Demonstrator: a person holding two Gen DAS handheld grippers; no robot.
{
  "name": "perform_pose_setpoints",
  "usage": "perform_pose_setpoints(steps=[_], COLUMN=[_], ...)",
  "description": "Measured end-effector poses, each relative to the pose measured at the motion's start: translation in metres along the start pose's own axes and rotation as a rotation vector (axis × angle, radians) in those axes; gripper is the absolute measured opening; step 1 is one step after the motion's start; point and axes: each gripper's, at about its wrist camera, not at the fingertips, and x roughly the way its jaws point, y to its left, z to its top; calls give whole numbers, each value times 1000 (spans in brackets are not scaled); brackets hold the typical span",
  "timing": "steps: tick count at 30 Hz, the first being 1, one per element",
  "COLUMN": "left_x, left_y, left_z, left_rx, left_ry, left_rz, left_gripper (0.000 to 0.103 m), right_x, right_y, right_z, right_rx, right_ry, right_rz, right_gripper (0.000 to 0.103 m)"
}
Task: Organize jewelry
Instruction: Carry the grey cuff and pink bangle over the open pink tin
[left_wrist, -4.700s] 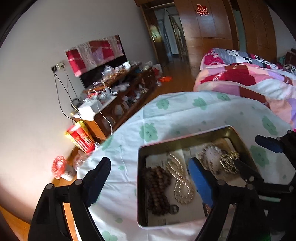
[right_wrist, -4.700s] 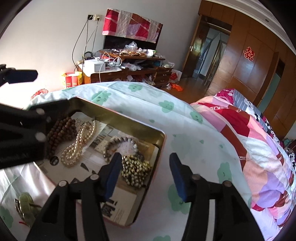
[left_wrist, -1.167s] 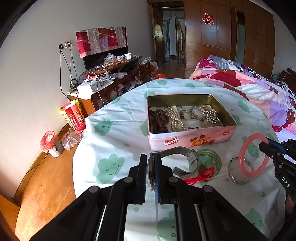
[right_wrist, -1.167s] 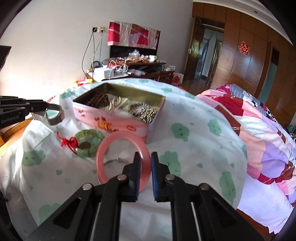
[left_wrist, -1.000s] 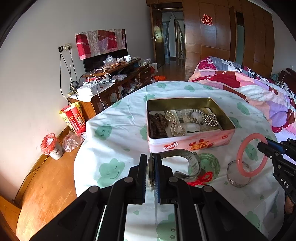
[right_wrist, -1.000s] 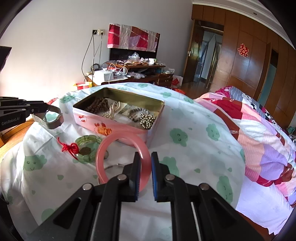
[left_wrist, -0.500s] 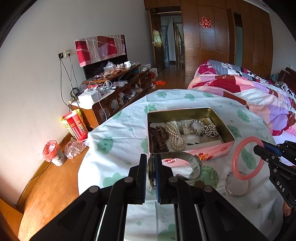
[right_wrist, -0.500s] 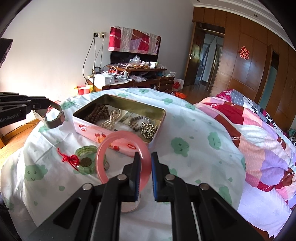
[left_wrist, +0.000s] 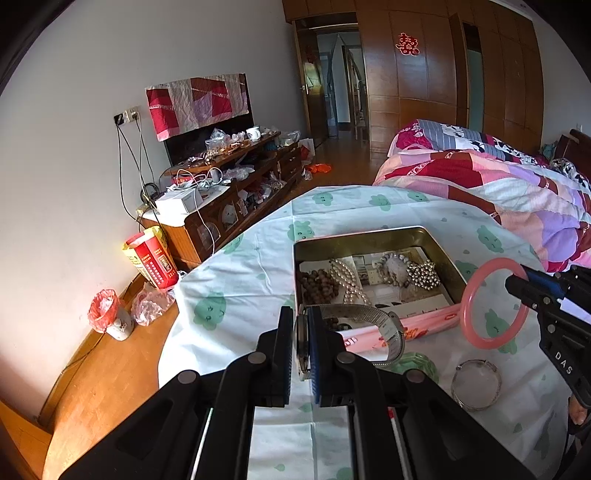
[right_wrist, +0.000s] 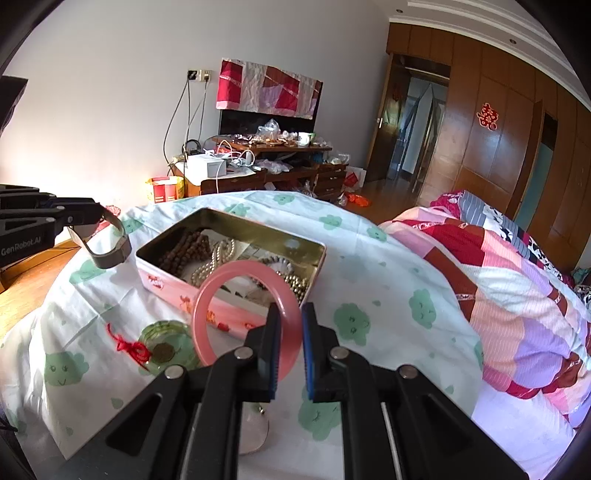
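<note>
A pink tin (left_wrist: 369, 233) (right_wrist: 162, 280) sits open on the table, holding brown wooden beads (left_wrist: 317, 286), a pearl string (left_wrist: 345, 277) and a metallic bead bracelet (left_wrist: 424, 273). My left gripper (left_wrist: 301, 317) (right_wrist: 85, 218) is shut on a wristwatch with a mesh metal band (left_wrist: 369, 315) (right_wrist: 110, 254), held in the air just short of the tin's near left corner. My right gripper (right_wrist: 290, 317) (left_wrist: 517, 284) is shut on a pink bangle (right_wrist: 197, 314) (left_wrist: 467, 302), upright in front of the tin's near right side.
A green jade bangle (right_wrist: 166, 330) (left_wrist: 417, 360) with a red knot (right_wrist: 129, 347) and a silver bangle (left_wrist: 455, 387) lie on the cloud-print cloth (left_wrist: 240, 280) before the tin. A quilted bed (right_wrist: 498, 280) lies on the right, a cluttered cabinet (left_wrist: 229, 199) beyond, wood floor (left_wrist: 110, 369) left.
Several seconds ago both grippers stood open over the tin. Over the last second both, shut on watch and bangle, have risen a little and come closer to the tin.
</note>
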Motion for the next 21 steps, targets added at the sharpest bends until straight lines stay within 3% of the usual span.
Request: perform_pose_setpoints(steps=[21], left_x=[30], left_y=[-8], left_z=[35], left_rx=[41], left_ry=[13], left_rz=[25], left_gripper=[7], right_x=[26], right_y=[-7], right_z=[32], right_rx=[-9], right_ry=[-2], right_rz=[-8], right_gripper=[12])
